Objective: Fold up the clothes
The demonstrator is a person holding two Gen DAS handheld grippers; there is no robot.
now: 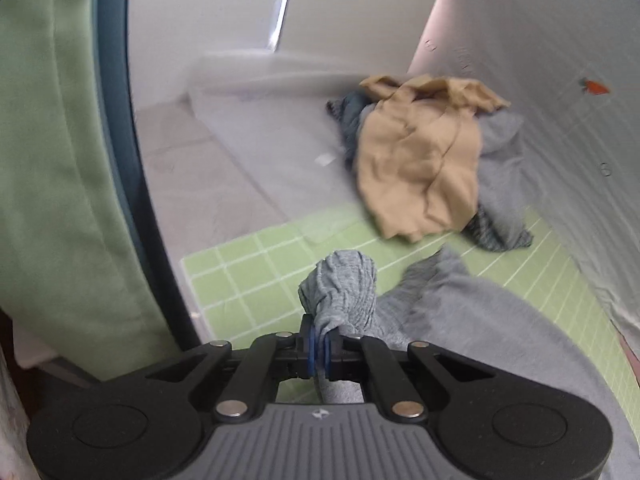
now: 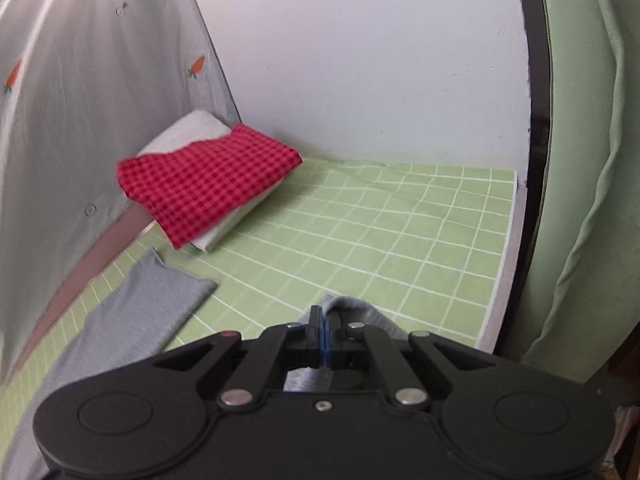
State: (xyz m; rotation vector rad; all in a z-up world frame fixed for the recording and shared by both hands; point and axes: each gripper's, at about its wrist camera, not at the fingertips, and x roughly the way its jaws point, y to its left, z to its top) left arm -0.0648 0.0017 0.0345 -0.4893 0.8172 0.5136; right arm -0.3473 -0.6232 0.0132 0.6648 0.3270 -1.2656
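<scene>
A grey garment [image 1: 460, 312] lies partly on the green checked sheet [image 1: 248, 276]. My left gripper [image 1: 320, 344] is shut on a bunched corner of it, which sticks up between the blue pads. In the right wrist view my right gripper [image 2: 323, 336] is shut on another edge of the grey garment [image 2: 136, 312], whose flat part stretches away to the left over the green checked sheet [image 2: 380, 232]. Both grippers hold the cloth above the bed.
A heap of clothes, a tan piece [image 1: 420, 168] on top of grey and dark ones, lies at the back right. A red checked cloth [image 2: 204, 184] covers a white pillow by the curtain with carrot prints [image 2: 80, 100]. A green padded edge [image 2: 580, 200] borders the bed.
</scene>
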